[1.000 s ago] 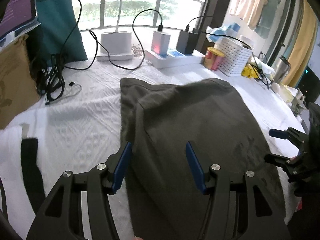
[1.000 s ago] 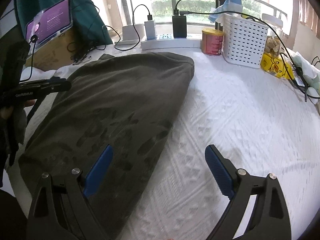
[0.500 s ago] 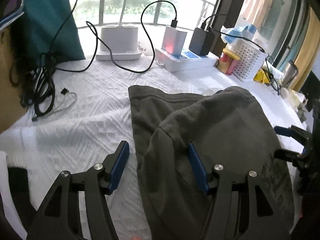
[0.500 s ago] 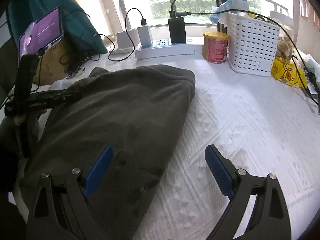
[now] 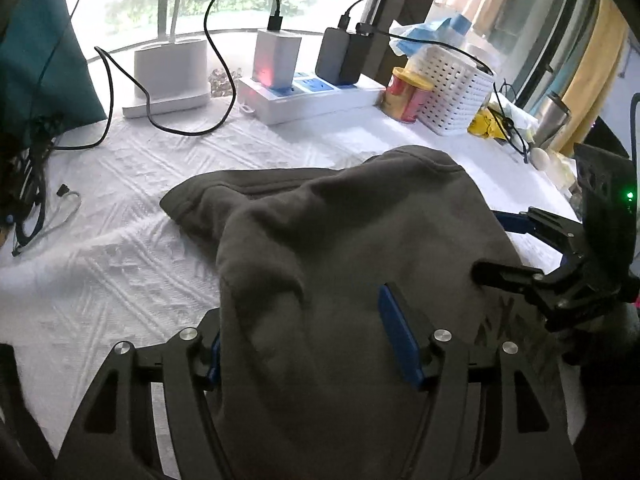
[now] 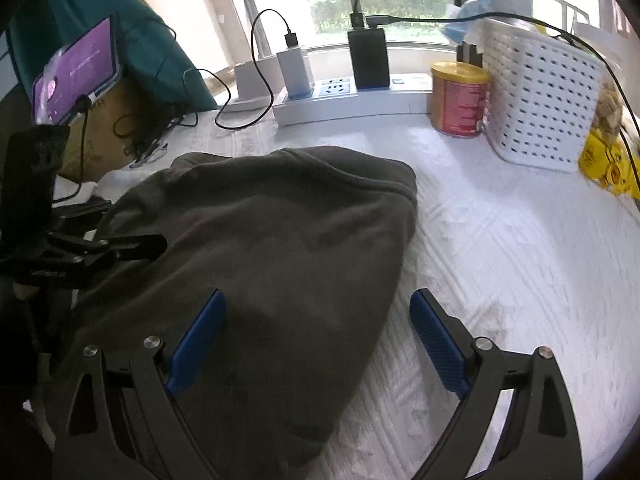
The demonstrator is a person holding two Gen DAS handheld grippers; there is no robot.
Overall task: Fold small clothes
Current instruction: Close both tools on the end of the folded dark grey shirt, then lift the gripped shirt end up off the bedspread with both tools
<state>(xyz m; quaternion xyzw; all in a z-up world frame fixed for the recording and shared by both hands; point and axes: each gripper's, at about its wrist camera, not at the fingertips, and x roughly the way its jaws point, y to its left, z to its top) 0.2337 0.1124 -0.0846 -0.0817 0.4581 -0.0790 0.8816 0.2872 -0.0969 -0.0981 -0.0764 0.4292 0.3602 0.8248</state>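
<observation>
A dark olive-grey garment (image 5: 344, 248) lies bunched in a soft mound on the white textured cloth (image 5: 120, 264) that covers the table, its far hem folded over toward the window. The left gripper (image 5: 308, 344) sits low over the near part of the garment with its jaws wide and just having opened further; fabric rises between its blue pads (image 5: 400, 340) and drapes over the left one, yet the pads do not press on it. The right gripper (image 6: 316, 332) stands wide open at the garment's right edge, one blue pad over the fabric and the other over bare cloth, holding nothing. Along the window side stand a white power strip (image 6: 340, 104) with a white charger (image 6: 294, 68) and a black charger (image 6: 368, 58) plugged in, a red and yellow can (image 6: 458, 98) and a white perforated basket (image 6: 540, 100). A lit phone (image 6: 76, 72) leans on a cardboard box at the left.
</observation>
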